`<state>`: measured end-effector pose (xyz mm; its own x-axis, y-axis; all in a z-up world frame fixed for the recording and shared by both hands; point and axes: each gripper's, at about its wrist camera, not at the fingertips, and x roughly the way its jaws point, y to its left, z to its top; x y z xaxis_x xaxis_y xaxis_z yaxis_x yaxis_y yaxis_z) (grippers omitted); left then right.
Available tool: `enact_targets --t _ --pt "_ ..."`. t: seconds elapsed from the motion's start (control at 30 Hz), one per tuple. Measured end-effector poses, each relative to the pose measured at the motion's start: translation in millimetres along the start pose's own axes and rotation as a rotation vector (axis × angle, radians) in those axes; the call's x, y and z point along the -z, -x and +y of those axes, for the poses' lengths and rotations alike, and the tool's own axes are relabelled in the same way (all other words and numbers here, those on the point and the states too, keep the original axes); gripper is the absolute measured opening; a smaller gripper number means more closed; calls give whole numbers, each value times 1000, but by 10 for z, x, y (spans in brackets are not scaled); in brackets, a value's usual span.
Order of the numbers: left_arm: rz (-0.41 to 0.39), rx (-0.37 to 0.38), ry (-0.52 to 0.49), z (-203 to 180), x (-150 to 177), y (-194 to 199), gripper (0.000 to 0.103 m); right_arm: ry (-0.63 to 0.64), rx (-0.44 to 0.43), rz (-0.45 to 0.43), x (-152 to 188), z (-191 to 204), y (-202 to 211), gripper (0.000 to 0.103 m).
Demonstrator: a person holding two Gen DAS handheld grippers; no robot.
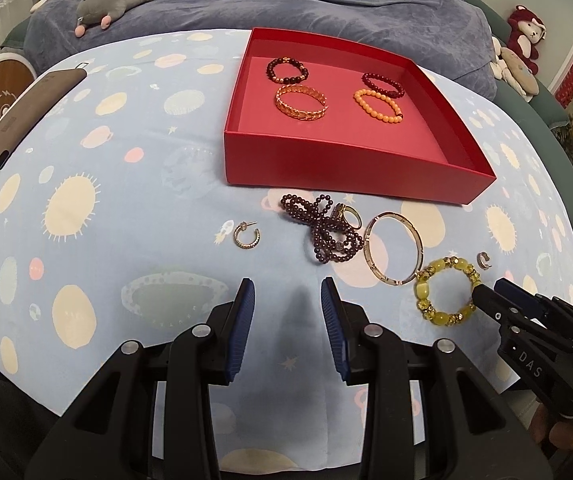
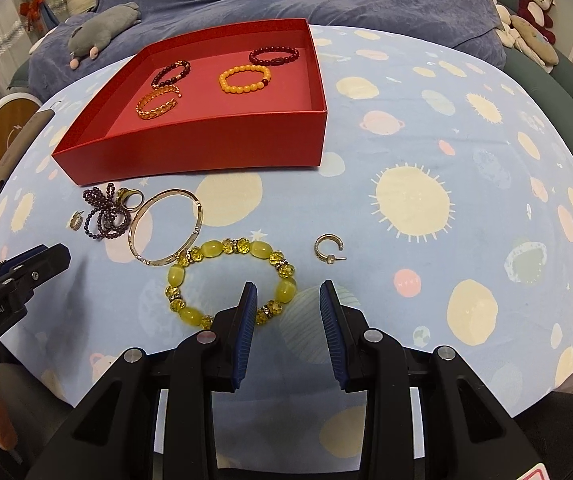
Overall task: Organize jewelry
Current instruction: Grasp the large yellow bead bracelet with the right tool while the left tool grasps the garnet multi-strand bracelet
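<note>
Jewelry lies partly sorted: four bracelets in the red box (image 1: 350,160), the rest loose on the table (image 1: 126,200).

Right tool (image 2: 286,292), jaws parted and empty, straddles the edge of the yellow bead bracelet (image 2: 222,252), beside the gold bangle (image 2: 166,232). Left tool (image 1: 286,288), also parted and empty, hangs over bare cloth near the purple bead strand (image 1: 322,228).
</note>
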<state>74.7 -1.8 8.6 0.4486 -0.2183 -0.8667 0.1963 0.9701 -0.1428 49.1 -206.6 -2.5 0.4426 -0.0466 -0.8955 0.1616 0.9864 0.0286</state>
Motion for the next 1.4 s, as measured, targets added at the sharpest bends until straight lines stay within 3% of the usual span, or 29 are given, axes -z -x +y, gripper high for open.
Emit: enact_targets --t 0.27,0.37,0.5,0.87,0.97,1.2,1.4 --pt "7 4 17 31 -23 -33 33 2 -3 7 14 10 -77 29" --pt "9 7 25 32 -35 -47 33 1 0 2 25 -8 -70 22" --pt "6 10 31 17 -63 -55 42 -10 -6 6 35 -36 -56 9" --pt "9 29 10 -121 -250 -244 43 -25 -22 11 56 -68 -43 9" --pt "8 27 -2 -152 -275 -301 38 -29 -25 12 54 -75 -43 9" --pt "9 35 -33 -165 -261 -343 6 -35 -31 7 54 -76 -44 9" --pt "10 31 -31 -110 -249 -263 3 -42 -44 -6 37 -82 39 9"
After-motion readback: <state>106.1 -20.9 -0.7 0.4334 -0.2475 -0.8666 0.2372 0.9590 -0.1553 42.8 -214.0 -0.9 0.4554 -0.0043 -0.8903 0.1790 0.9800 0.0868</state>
